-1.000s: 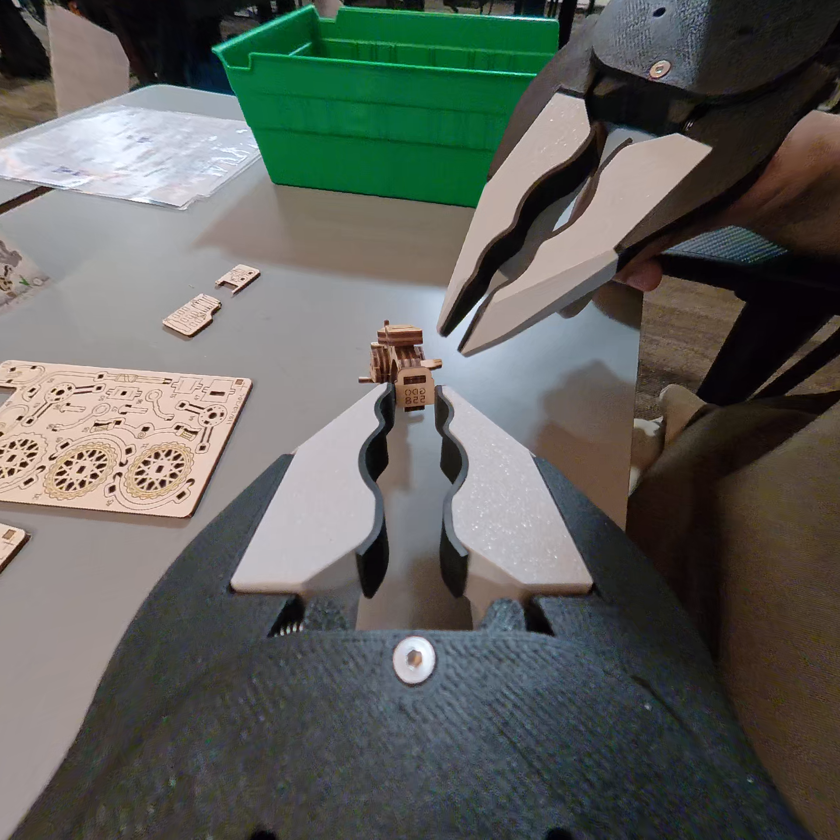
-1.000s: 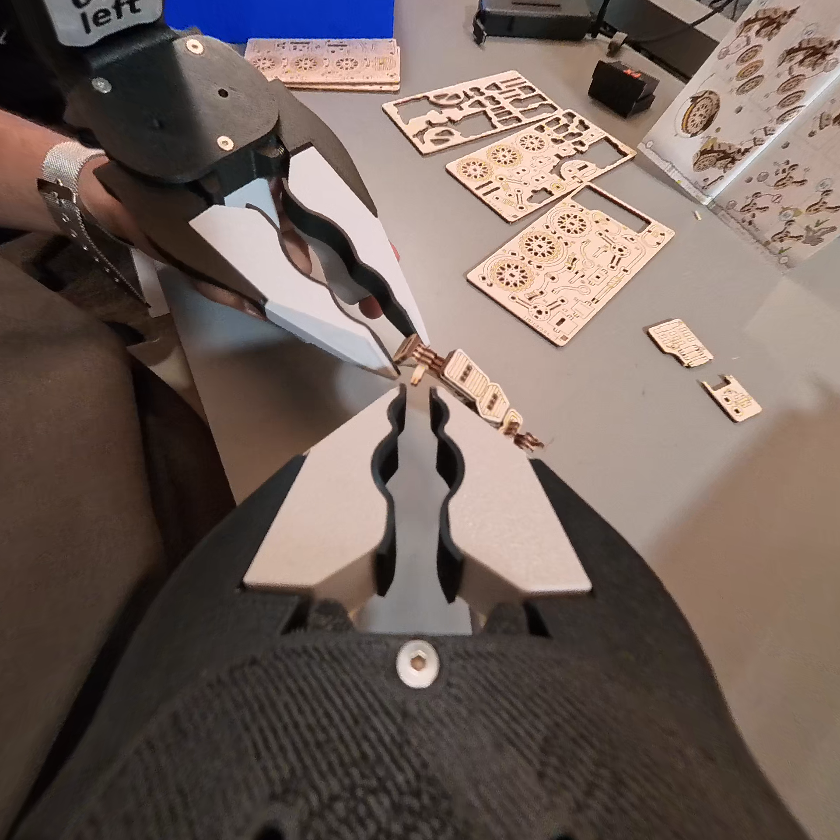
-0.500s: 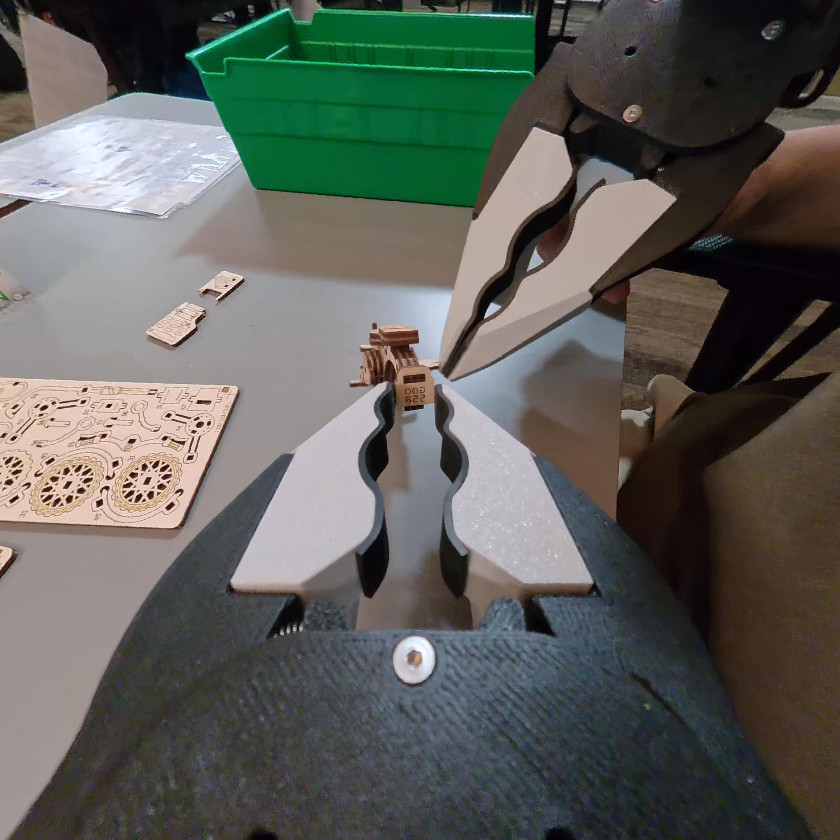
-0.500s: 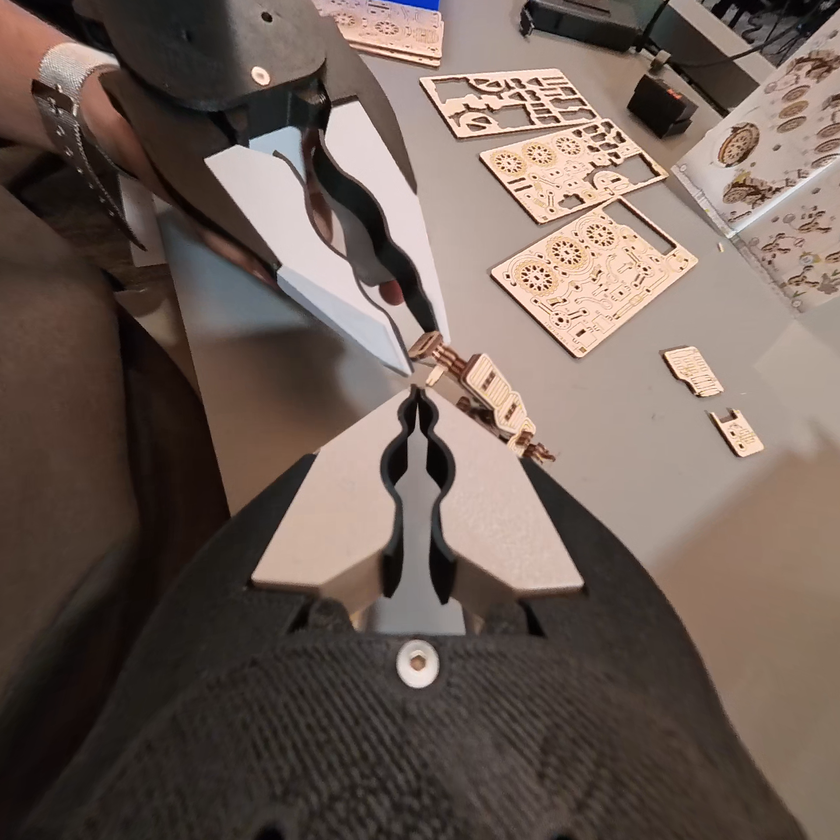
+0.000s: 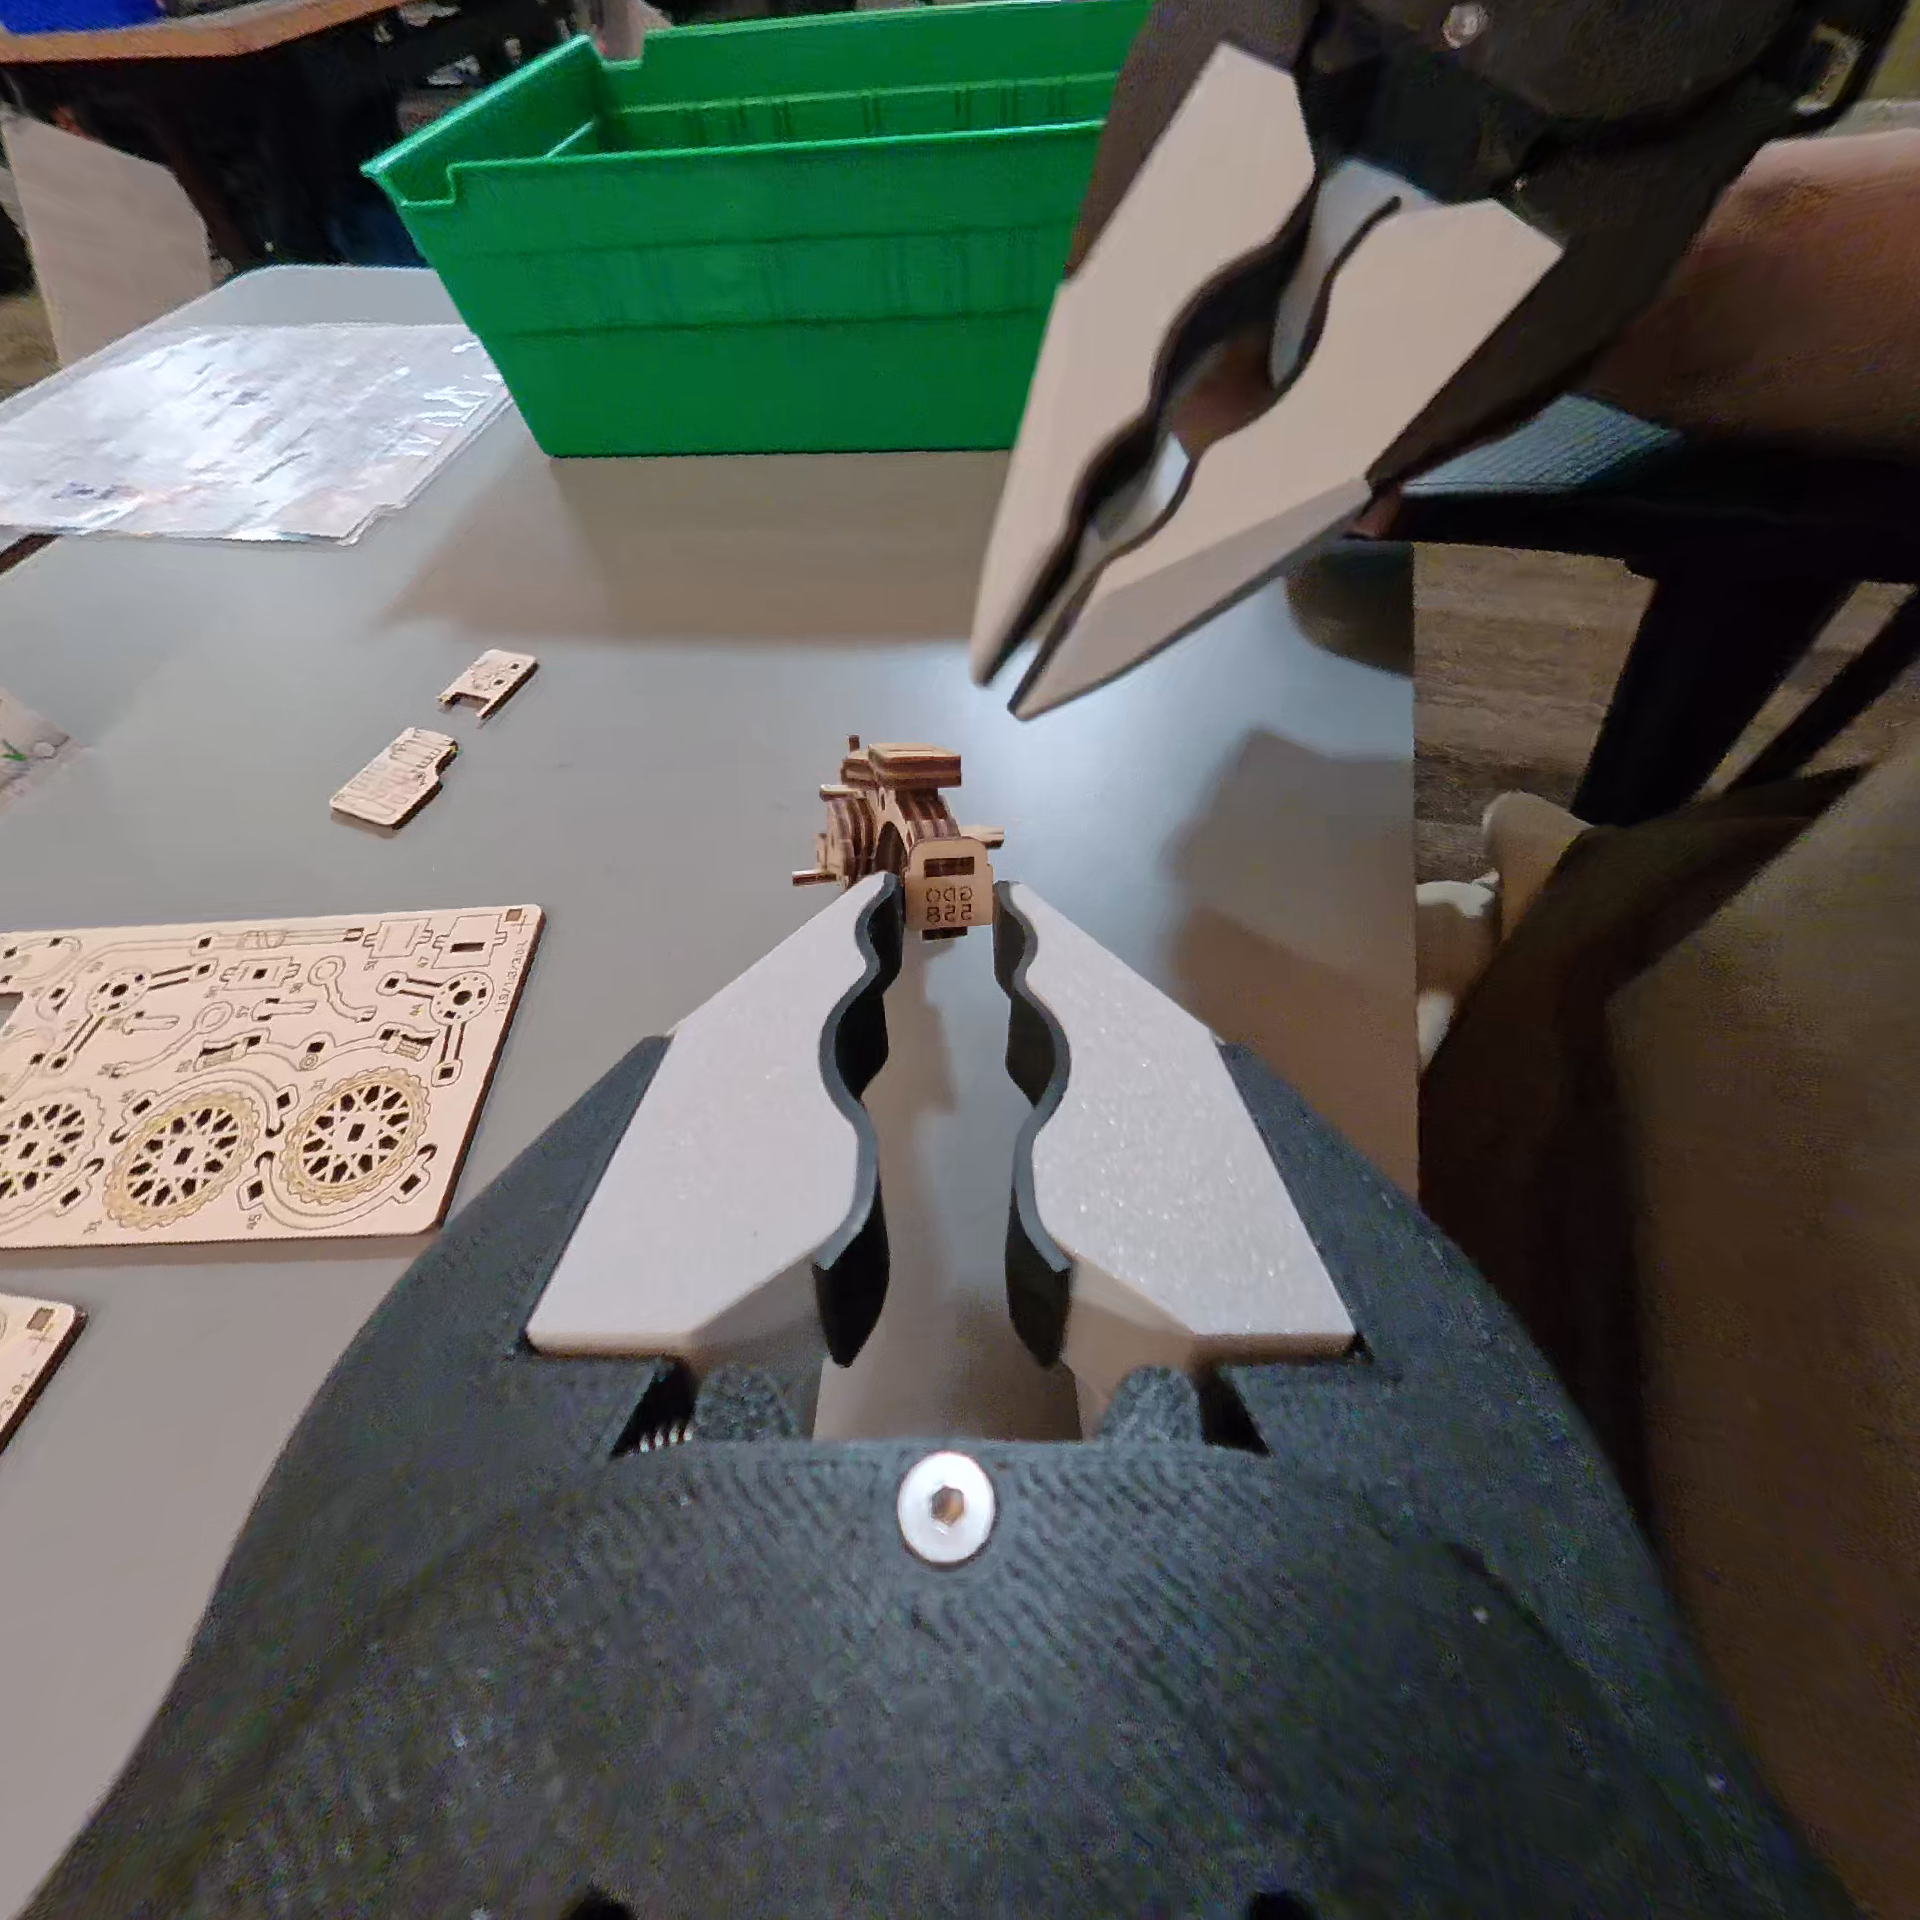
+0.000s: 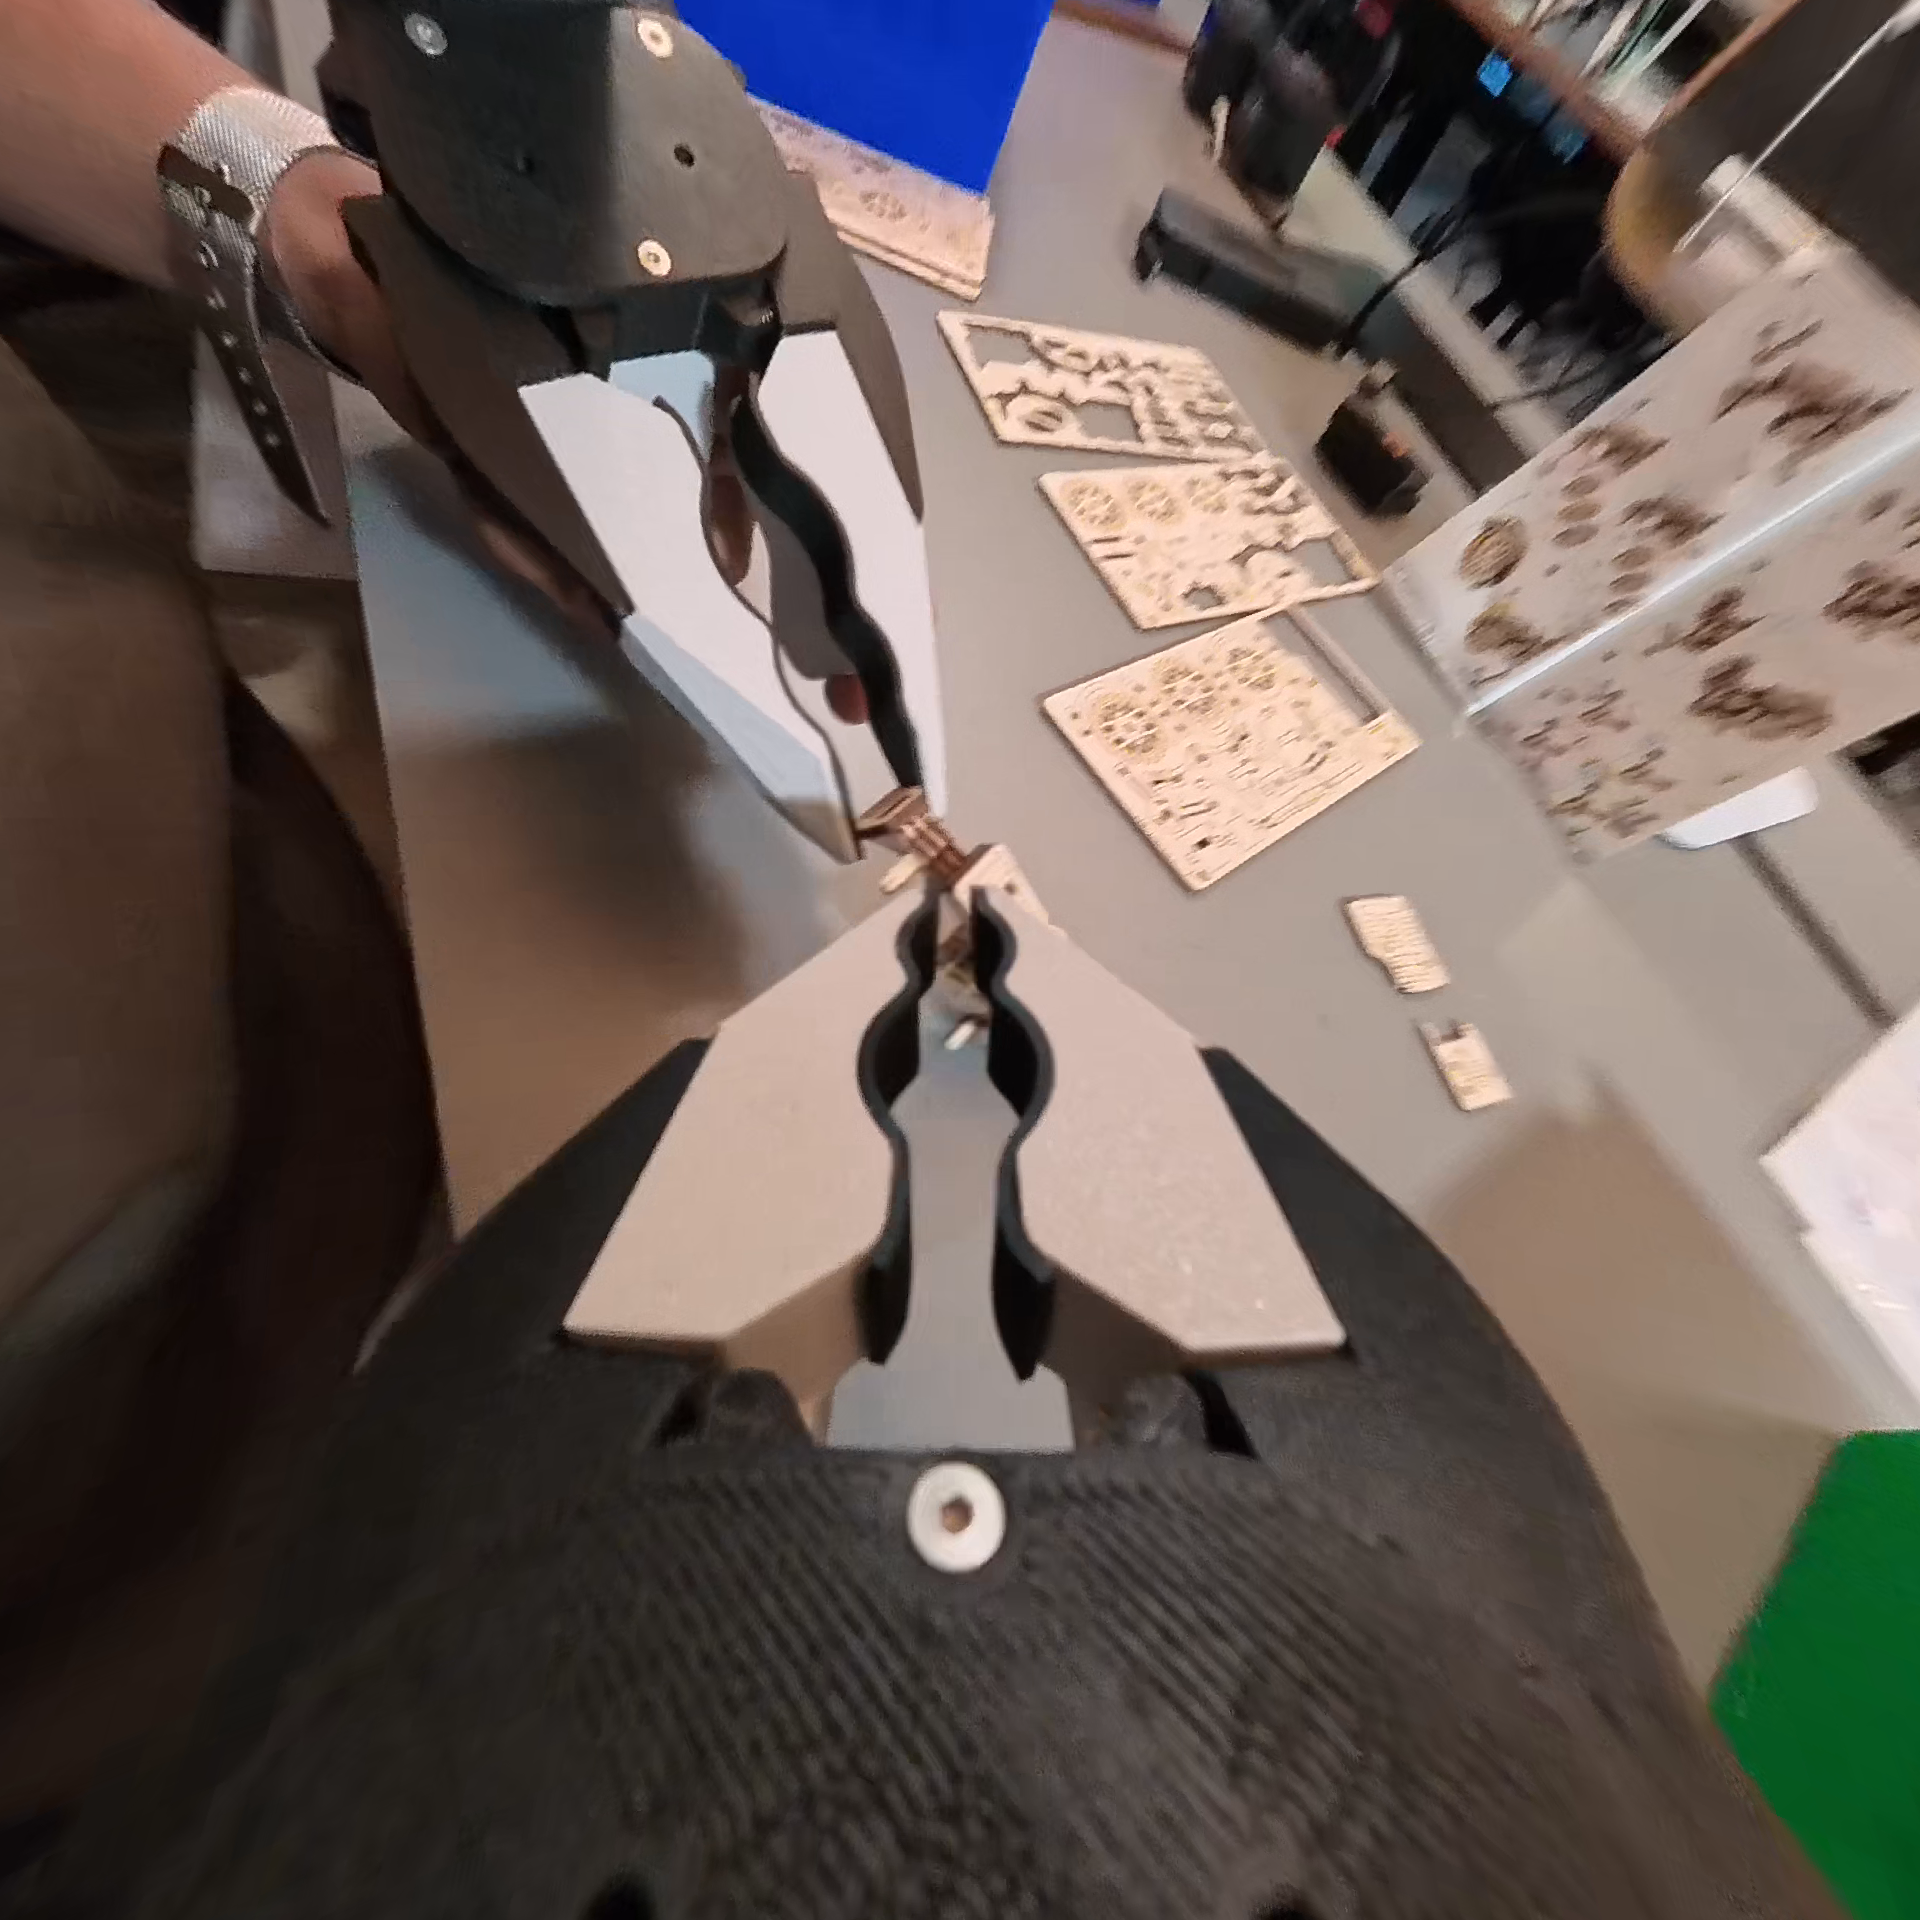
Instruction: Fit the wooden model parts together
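A small brown wooden model (image 5: pixel 894 821) is held just above the grey table (image 5: pixel 675 623). My left gripper (image 5: pixel 943 894) is shut on the model's rear plate. It also shows in the right wrist view (image 6: pixel 883 821), gripping the model's end (image 6: pixel 914 831) from the upper left. My right gripper (image 5: pixel 1003 696) hangs above and to the right of the model, jaws nearly together with nothing between them. In its own view the right gripper (image 6: pixel 954 906) sits over the model, and most of the model is hidden behind its fingers.
A laser-cut wooden sheet (image 5: pixel 260 1070) and two loose wooden pieces (image 5: pixel 395 790) (image 5: pixel 488 677) lie to the left. A green bin (image 5: pixel 779 260) stands at the back. The table edge (image 5: pixel 1413 831) is close on the right. More sheets (image 6: pixel 1226 738) and printed instruction pages (image 6: pixel 1683 623) lie farther off. The tips of both grippers are at nearly the same place.
My right gripper closed and dipped its tips beside the model, then rose up and away to the right. My left gripper kept its hold on the model.
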`<state>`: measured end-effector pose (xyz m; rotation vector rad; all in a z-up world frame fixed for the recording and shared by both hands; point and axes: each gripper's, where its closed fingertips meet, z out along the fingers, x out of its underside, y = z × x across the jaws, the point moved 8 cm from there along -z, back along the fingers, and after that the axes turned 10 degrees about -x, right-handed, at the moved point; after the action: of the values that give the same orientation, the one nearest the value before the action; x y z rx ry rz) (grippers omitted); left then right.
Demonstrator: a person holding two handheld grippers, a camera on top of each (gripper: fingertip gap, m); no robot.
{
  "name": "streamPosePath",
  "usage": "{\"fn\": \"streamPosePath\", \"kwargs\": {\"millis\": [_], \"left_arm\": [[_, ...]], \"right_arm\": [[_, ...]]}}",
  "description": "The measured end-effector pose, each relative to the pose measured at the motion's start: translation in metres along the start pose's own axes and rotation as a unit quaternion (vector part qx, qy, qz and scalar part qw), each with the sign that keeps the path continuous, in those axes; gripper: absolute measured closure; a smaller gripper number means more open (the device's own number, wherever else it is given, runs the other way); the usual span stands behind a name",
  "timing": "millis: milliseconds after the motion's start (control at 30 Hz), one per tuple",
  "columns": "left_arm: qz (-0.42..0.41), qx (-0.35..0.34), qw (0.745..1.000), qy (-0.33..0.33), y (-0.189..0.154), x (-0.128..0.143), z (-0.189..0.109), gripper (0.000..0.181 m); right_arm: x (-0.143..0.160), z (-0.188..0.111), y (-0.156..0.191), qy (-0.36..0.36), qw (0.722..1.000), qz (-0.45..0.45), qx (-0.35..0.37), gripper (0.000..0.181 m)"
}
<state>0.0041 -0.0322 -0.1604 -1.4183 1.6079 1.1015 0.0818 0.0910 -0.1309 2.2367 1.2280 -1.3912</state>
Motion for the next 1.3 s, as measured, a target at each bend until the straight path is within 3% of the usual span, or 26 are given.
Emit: {"fn": "streamPosePath", "kwargs": {"millis": [167, 267, 500, 667, 867, 1300], "left_arm": [[0.045, 0.021, 0.999, -0.009, -0.007, 0.001, -0.003, 0.167], [0.096, 0.012, 0.995, -0.009, -0.013, 0.004, -0.003, 0.167], [0.191, -0.018, 0.981, -0.003, -0.030, 0.005, -0.001, 0.167], [0.182, -0.016, 0.983, -0.004, -0.029, 0.004, -0.001, 0.167], [0.183, -0.017, 0.983, -0.005, -0.031, 0.004, 0.000, 0.167], [0.182, -0.021, 0.983, -0.007, -0.030, 0.003, -0.001, 0.167]], "right_arm": [[0.001, 0.000, 0.011, 0.048, 0.994, -0.096, 0.020, 0.152], [-0.002, 0.004, 0.020, 0.098, 0.983, -0.153, 0.036, 0.148], [-0.009, 0.012, 0.037, 0.155, 0.960, -0.228, 0.035, 0.148], [0.002, 0.020, 0.041, 0.208, 0.936, -0.279, 0.051, 0.151], [0.000, 0.022, 0.045, 0.210, 0.916, -0.333, 0.074, 0.152], [0.002, 0.024, 0.048, 0.216, 0.910, -0.347, 0.070, 0.166]]}}
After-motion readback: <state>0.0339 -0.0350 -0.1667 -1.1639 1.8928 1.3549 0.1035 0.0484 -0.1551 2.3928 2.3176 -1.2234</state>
